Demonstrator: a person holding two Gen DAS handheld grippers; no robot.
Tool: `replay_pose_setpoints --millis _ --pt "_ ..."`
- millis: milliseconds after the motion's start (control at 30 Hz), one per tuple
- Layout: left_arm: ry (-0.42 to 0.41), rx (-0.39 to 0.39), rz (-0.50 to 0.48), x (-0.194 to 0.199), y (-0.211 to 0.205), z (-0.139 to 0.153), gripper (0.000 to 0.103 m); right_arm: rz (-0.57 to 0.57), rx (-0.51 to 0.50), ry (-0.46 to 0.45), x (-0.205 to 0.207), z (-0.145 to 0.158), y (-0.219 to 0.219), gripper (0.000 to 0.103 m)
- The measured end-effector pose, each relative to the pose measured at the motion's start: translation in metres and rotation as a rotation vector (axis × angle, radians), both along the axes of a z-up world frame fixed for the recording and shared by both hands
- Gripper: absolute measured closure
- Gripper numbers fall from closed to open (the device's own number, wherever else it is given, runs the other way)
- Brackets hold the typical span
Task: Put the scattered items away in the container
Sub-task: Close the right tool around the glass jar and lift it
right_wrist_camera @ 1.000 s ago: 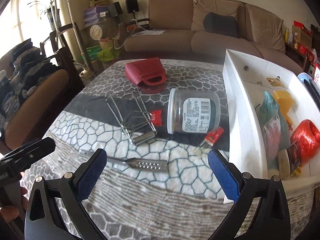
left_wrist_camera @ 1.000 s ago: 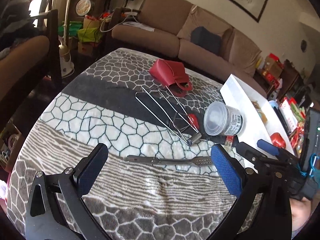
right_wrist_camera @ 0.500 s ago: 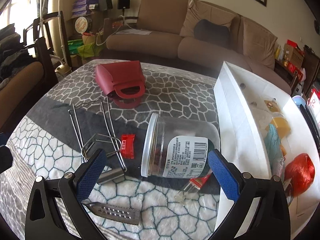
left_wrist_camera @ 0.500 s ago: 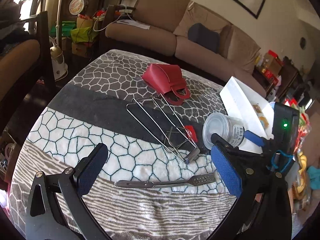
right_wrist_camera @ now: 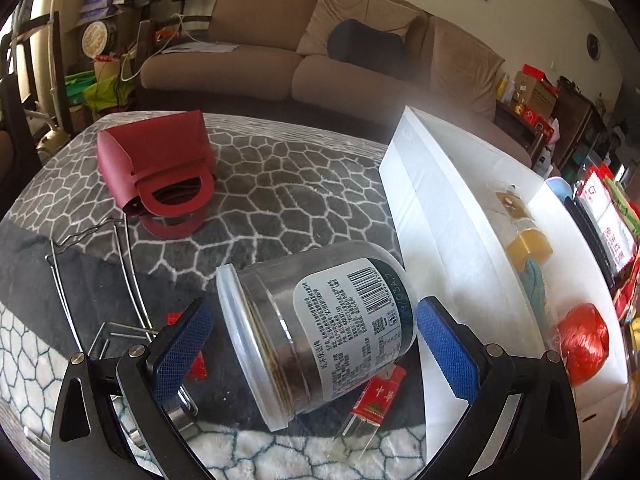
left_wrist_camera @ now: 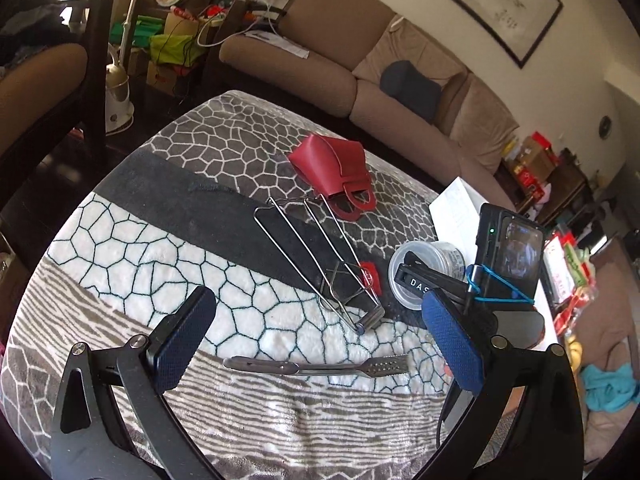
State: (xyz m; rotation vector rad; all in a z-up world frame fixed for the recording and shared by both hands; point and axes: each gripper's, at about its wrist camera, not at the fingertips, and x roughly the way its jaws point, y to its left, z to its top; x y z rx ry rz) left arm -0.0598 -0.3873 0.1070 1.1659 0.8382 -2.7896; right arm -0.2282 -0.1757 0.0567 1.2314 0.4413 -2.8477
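Right beside the white container (right_wrist_camera: 436, 240), on its left, we've got the plastic jar (right_wrist_camera: 316, 328) lying on its side on the bench (right_wrist_camera: 280, 184). It's a clear jar with something dark showing through the wall, a wide translucent lid pointing left and toward us, and a white label with a barcode and small print facing up. Its base end sits just next to the container's near wall; whether it actually touches we can't tell.

Our right gripper (right_wrist_camera: 314, 334) has its blue-padded fingers (right_wrist_camera: 182, 340) spread wide, one either side of the jar, not gripping anything. The left-hand pad is near the lid, the other near the base, and both look clear of the jar.

Tucked under the jar's near side is a small red packet (right_wrist_camera: 380, 394) with a clear end. Left of the jar lies a wire rack (left_wrist_camera: 320, 264), and a little red bag (right_wrist_camera: 160, 168) is further back on that side. Inside the container we can see a red ball of string (right_wrist_camera: 582, 340) and a yellow block (right_wrist_camera: 530, 246).

From the left wrist view, our left gripper (left_wrist_camera: 316, 344) is wide open too and holding nothing, over the patterned cloth, with a slotted metal spatula (left_wrist_camera: 320, 366) lying flat between its fingers. The jar (left_wrist_camera: 424, 268) shows lid-first there, partly hidden by the right gripper.
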Motion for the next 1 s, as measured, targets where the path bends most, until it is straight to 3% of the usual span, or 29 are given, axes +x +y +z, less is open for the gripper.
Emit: replay_pose_setpoints --millis 67,167,367,533,667,733,867,1000 --pt "-0.002 0.008 0.002 0.001 -0.002 0.000 0.000 0.036 0.049 -0.013 -0.007 -0.002 -0.003 0.000" --pt "-0.003 0.024 0.001 0.001 -0.004 -0.001 0.000 0.161 0.203 -0.067 -0.016 -0.007 -0.018 0.000" --pt "-0.001 0.051 -0.014 0.002 -0.003 -0.001 0.000 0.445 0.448 -0.261 -0.030 -0.014 -0.039 0.000" --pt "-0.011 0.054 -0.022 0.000 -0.001 -0.003 0.000 0.425 0.286 -0.494 -0.068 -0.010 -0.021 0.000" --pt "-0.014 0.053 -0.027 -0.002 0.001 -0.004 0.000 0.397 0.144 -0.573 -0.083 -0.013 -0.014 0.000" --pt "-0.018 0.051 -0.034 -0.004 0.003 -0.005 0.000 0.365 0.126 -0.609 -0.086 -0.021 -0.014 0.000" --pt "-0.038 0.049 -0.048 -0.007 0.008 -0.010 0.000 0.347 0.081 -0.595 -0.080 -0.021 -0.011 0.006" --pt "-0.043 0.043 -0.062 -0.008 0.013 -0.011 0.000 0.327 0.003 -0.538 -0.073 0.004 0.000 0.012"
